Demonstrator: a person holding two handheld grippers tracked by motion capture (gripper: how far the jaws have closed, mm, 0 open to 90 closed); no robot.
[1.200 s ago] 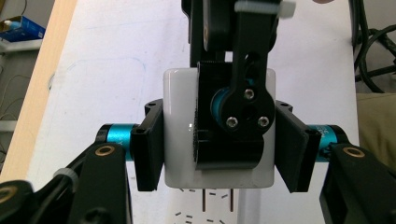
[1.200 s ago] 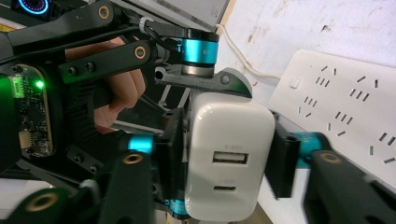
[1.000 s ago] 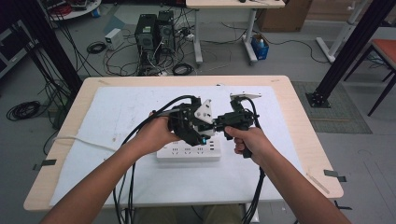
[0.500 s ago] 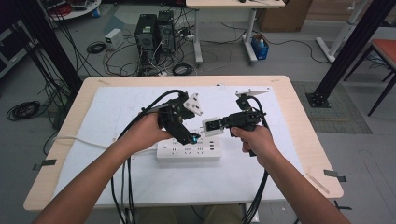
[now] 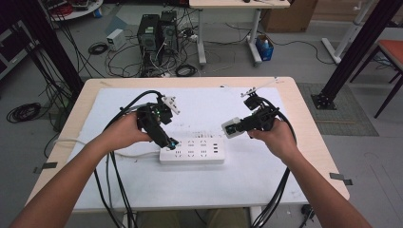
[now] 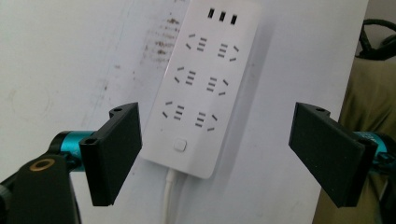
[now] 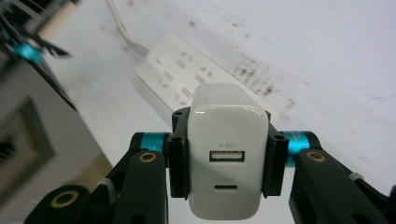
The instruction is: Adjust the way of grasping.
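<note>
Two hand-held tongs work above the white-covered table (image 5: pixel 266 185), and we describe them from the near edge outward. Nearest, our forearms enter from the bottom of the high view, with black cables trailing from each hand over the table's near edge. Next lies the white power strip (image 5: pixel 191 151), flat on the table cover between the two hands; its white cord (image 5: pixel 90 145) runs off toward our left. In the left gripper view we see the strip's (image 6: pixel 203 88) sockets, its push button at the near end and three small ports at the far end. The left tongs (image 5: pixel 167 140) hover just above the strip's left end, pointing down at it. Their jaws have just been opening and now stand wide, with nothing pressed between them; the strip shows in the gap, below them. The right tongs (image 5: pixel 236 126) are raised to the right of the strip, apart from it, and point toward our left. They are clamped on a white USB charger (image 7: pixel 228 161), which we see gripped by its two sides, its port face turned to the camera. In the high view the charger (image 5: pixel 231 128) sits at the tips, clear of the table. Farther off, dark smudges (image 5: pixel 190 130) mark the cover behind the strip.
</note>
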